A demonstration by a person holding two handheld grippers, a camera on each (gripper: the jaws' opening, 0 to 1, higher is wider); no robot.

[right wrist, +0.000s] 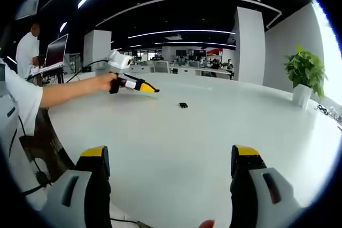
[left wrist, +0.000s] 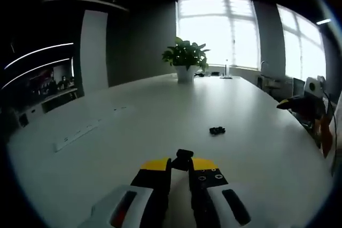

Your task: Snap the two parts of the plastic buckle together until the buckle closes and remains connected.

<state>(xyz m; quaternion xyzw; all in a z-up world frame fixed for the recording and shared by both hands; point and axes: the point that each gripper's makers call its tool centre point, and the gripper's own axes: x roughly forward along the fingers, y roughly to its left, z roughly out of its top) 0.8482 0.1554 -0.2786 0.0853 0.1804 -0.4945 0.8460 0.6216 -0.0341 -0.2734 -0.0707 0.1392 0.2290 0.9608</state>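
Left gripper (left wrist: 180,170), in the left gripper view, had its yellow-tipped jaws drawn close together on one small black buckle part (left wrist: 184,159), which stood up between the tips. Beyond it on the white table (left wrist: 133,132), on the way toward the potted plant (left wrist: 186,58) at the far edge, lay the second black buckle part (left wrist: 217,130), well apart from the held one; the other gripper (left wrist: 299,104) entered from the right, off to the side of the plant. In the right gripper view, the right gripper (right wrist: 170,165) stood with its jaws wide apart and nothing between them. Far from the potted plant (right wrist: 304,73) at the right, the left gripper (right wrist: 140,85) was carried by a person's hand (right wrist: 107,83), and the loose buckle part (right wrist: 183,105) lay on the table (right wrist: 176,148) just beside its tip, on the plant's side. Both parts appeared tiny, light, rigid and smooth plastic, so probably apt to skid on the tabletop or twist in a grip; a hold across the flat sides of the loose part, leaving its mating end free, seemed best.
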